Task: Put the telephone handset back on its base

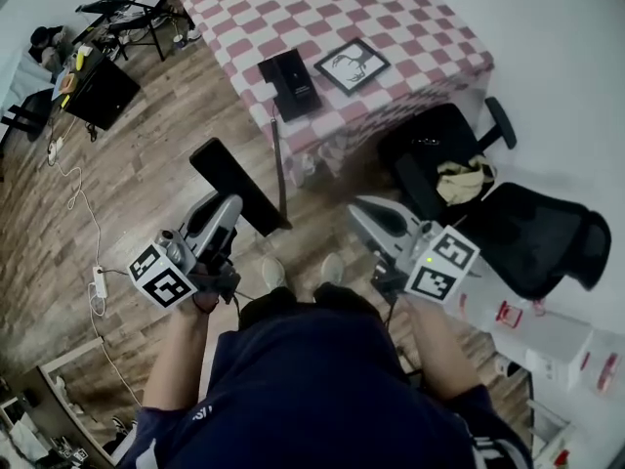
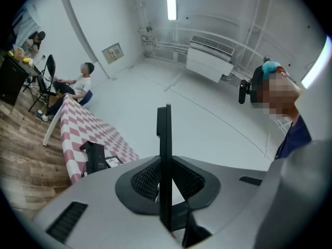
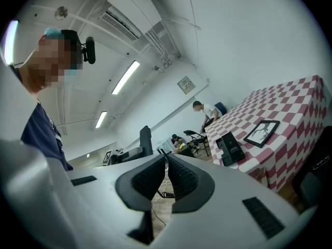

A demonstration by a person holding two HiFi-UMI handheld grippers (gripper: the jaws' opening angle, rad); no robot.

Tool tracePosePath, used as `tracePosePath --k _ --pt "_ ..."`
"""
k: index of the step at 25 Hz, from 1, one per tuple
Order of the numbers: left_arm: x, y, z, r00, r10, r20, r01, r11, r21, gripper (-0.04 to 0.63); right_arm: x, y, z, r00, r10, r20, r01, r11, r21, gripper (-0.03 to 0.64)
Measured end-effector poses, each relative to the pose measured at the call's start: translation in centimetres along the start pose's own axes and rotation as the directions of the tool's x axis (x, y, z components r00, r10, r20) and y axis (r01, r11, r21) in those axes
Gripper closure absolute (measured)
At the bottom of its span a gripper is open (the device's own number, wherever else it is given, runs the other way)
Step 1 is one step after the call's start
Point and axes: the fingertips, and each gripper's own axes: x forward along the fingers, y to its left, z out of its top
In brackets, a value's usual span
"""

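My left gripper (image 1: pixel 230 207) is shut on the black telephone handset (image 1: pixel 237 184), held well short of the table over the wooden floor. In the left gripper view the handset (image 2: pixel 165 139) stands edge-on between the pads, upright. The black base (image 1: pixel 290 83) sits near the front edge of the red-and-white checked table (image 1: pixel 391 8), and its cord (image 1: pixel 281 169) hangs down toward the handset. The base (image 2: pixel 95 158) shows far off to the left in the left gripper view. My right gripper (image 1: pixel 357 206) is shut with nothing in it, and the base (image 3: pixel 230 148) lies ahead to its right.
A framed picture (image 1: pixel 351 64) lies on the table right of the base. Two black office chairs (image 1: pixel 532 234) stand at the right, one with a cloth (image 1: pixel 463 179) on it. Cables and a power strip (image 1: pixel 99 281) lie on the floor at left. People sit at the far wall (image 2: pixel 78 83).
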Motion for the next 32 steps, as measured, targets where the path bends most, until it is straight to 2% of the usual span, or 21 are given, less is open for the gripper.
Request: tracePosePath --k 8,16,23,32 --pt "2.5 -0.2 -3.1 0.994 0.107 0.004 -0.107 0.994 0.016 0.505 -5.2 -5.3 0.1 0.999 0.001 -0.035 0.000 1.000 0.028 0.600" --pt "5.3 -0.8 -3.6 0.992 0.130 0.003 -0.130 0.991 0.036 0.505 -7.8 -9.0 1.0 1.000 -0.013 -0.020 0.014 0.996 0.091 0.600" --pt "7.4 1.1 -3.2 0.994 0.113 0.012 -0.113 0.993 0.020 0.505 -6.1 -11.0 1.9 0.999 -0.013 -0.043 0.016 0.996 0.086 0.600" --pt "10.1 7.2 -0.2 0.997 0.074 -0.011 -0.075 0.997 -0.024 0.505 0.3 -13.8 4.2 0.997 -0.035 -0.066 0.040 0.996 0.082 0.600"
